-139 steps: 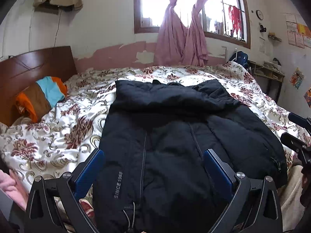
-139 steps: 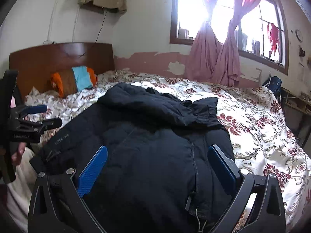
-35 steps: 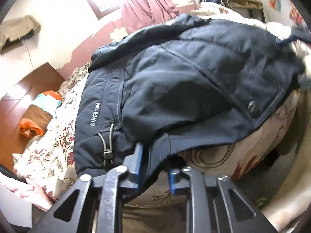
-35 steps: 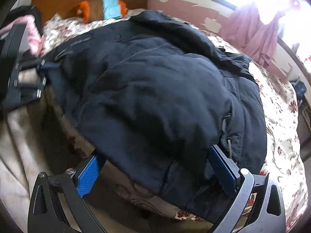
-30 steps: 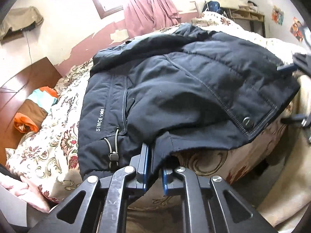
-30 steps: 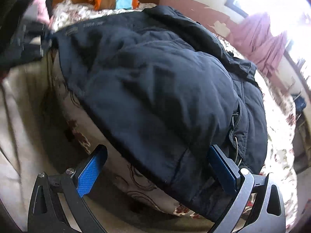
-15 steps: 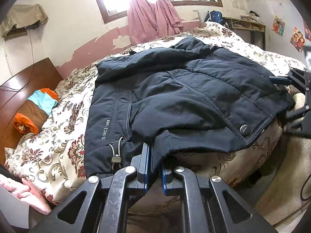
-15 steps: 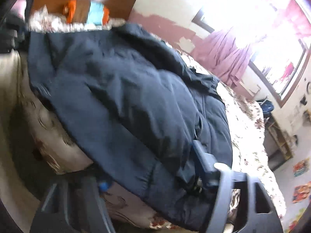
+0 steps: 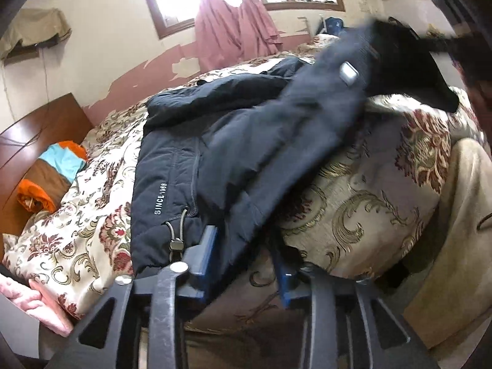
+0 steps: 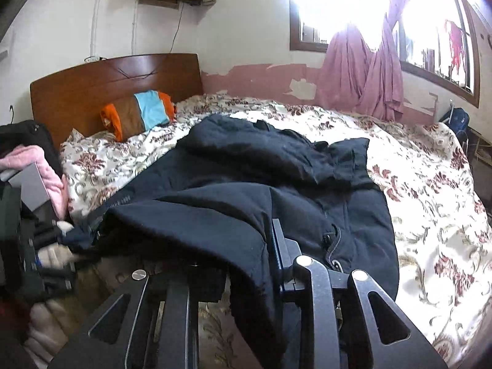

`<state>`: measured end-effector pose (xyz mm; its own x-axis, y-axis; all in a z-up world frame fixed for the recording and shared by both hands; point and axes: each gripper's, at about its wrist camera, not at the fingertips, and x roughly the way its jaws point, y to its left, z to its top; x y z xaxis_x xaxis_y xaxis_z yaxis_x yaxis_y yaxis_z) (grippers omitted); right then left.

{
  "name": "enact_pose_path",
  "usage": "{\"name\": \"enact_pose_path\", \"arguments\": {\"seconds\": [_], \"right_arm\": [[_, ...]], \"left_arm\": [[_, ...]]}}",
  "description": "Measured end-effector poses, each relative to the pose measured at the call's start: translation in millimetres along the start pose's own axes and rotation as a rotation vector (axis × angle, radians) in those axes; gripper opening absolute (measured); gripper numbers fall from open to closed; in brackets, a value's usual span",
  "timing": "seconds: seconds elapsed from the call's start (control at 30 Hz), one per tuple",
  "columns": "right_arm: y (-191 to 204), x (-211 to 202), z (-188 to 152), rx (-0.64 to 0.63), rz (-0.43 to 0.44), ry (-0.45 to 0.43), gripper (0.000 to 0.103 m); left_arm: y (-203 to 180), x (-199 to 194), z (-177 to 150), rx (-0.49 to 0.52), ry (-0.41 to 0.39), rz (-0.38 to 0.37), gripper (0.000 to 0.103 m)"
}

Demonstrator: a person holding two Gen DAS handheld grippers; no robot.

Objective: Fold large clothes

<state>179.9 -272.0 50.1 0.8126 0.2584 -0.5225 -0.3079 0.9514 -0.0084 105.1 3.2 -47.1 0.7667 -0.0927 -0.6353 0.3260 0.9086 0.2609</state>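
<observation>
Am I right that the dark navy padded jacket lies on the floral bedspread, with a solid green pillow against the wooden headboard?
Not quite. The dark navy padded jacket does lie on the floral bedspread, but the pillow against the wooden headboard is striped orange, brown and light blue, not solid green. The right wrist view shows it clearly.

We see a bed [image 10: 430,184] with a flowered cover; behind it a wooden headboard [image 10: 92,86], above it a bright window [image 10: 353,6] with pink curtains [image 10: 363,77].
</observation>
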Motion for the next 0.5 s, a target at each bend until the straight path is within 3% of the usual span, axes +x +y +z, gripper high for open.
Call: {"name": "enact_pose_path", "arguments": {"seconds": [0.03,0.07,0.2,0.27,0.3,0.5], "right_arm": [[0.8,1.9,4.5,0.001,0.006,-0.003,0.021],[4.9,4.1,7.1,0.001,0.009,-0.006,0.021],[13.5,2.3,9.6,-0.009,0.005,-0.027,0.02],[16.1,-1.7,6.9,-0.007,-0.006,-0.036,0.02],[15.4,-3.2,4.3,-0.005,-0.009,-0.04,0.02],[16.5,-14.3,-29.7,-0.01,-0.044,-0.055,0.016]], "left_arm": [[-3.0,0.8,-2.1,0.007,-0.001,0.0,0.051],[-4.4,1.8,-3.3,0.011,-0.004,0.009,0.055],[-9.9,10.2,-2.2,0.049,0.002,0.089,0.055],[-7.5,13.2,-1.5,0.055,0.002,0.156,0.034],[-4.8,13.1,-1.3,0.047,0.0,0.179,0.019],[18.0,-7.8,0.5,-0.054,-0.113,0.18,0.009]]}}
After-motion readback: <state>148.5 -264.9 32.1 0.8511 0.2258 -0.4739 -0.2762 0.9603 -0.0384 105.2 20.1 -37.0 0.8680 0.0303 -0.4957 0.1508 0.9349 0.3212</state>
